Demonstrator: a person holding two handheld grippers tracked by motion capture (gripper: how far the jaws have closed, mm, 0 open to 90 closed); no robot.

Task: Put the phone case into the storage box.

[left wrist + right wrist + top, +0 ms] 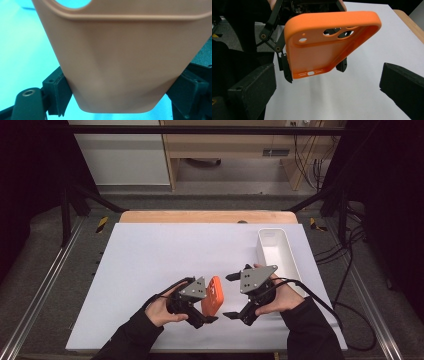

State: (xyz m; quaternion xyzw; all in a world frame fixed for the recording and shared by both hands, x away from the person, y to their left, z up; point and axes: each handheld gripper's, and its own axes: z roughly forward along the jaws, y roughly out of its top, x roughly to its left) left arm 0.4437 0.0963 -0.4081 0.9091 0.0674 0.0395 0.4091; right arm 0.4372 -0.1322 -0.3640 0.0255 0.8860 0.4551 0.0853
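1. An orange soft-plastic phone case [329,45] with camera cut-outs near one end and port holes along its short bottom edge is held up off the white tabletop [165,255], near the front edge and a little right of centre in the high view.
2. The left hand-held gripper [210,312] clamps the case: in the left gripper view its two black pads press against the case's two long sides near the rounded bottom end, and in the right gripper view the same pads show on either side of that end.
3. In the right gripper view the case is tilted, its open inner side facing the camera and its port edge lowest.
4. The right hand-held gripper [230,296] is released, jaws spread wide, pointing at the case from just beside it without touching it.
5. The person's left hand [162,310] and right hand [282,297], in dark sleeves, grip the tools from the near side.
6. A long white rectangular plastic tray [290,251] lies near the tabletop's right edge, well apart from the case.
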